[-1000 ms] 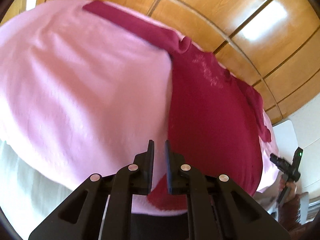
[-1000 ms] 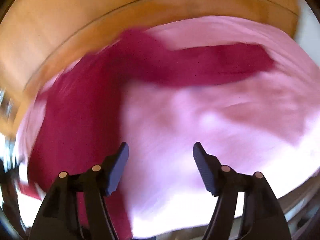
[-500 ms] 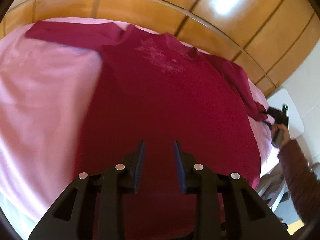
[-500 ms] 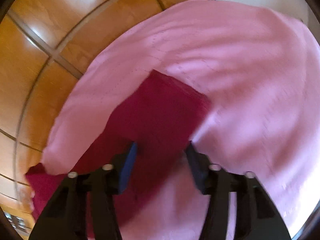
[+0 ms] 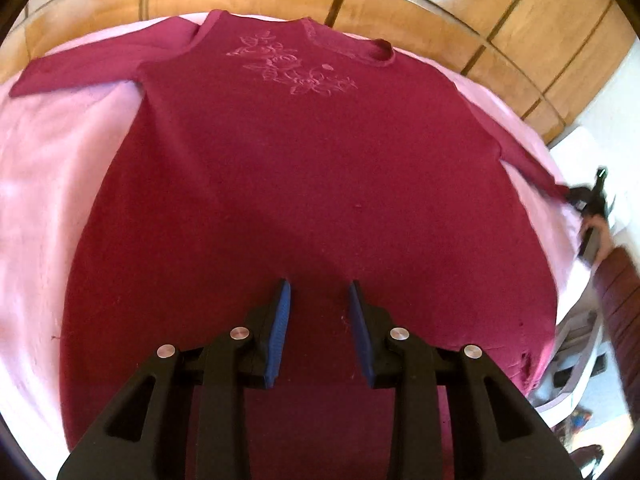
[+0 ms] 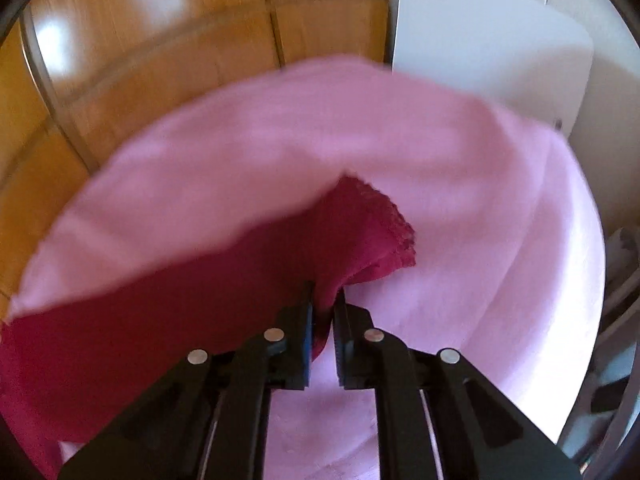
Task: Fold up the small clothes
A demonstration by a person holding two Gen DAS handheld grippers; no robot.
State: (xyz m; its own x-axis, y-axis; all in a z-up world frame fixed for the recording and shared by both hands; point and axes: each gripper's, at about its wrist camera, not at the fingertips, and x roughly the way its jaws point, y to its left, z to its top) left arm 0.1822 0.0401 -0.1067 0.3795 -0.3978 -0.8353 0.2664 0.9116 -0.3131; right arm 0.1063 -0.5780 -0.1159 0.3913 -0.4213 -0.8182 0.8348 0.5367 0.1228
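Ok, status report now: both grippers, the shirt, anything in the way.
Left gripper open, over the shirt's lower body. Right gripper shut on sleeve cuff. Maroon shirt flat, face up on pink blanket. Nothing on the shirt.

The long-sleeved top [image 5: 312, 184] is deep crimson, with a paler pink floral embroidery [image 5: 292, 66] at twelve o'clock on its chest. It lies on a light pink blanket [image 5: 52, 168]. The floor [image 5: 460, 8] is glossy honey-brown wood, and the gripper pads [image 5: 278, 344] are blue.

Shirt [image 5: 312, 184] hem behind left gripper [image 5: 320, 292]; motion-blurred pink sheet [image 6: 280, 120].
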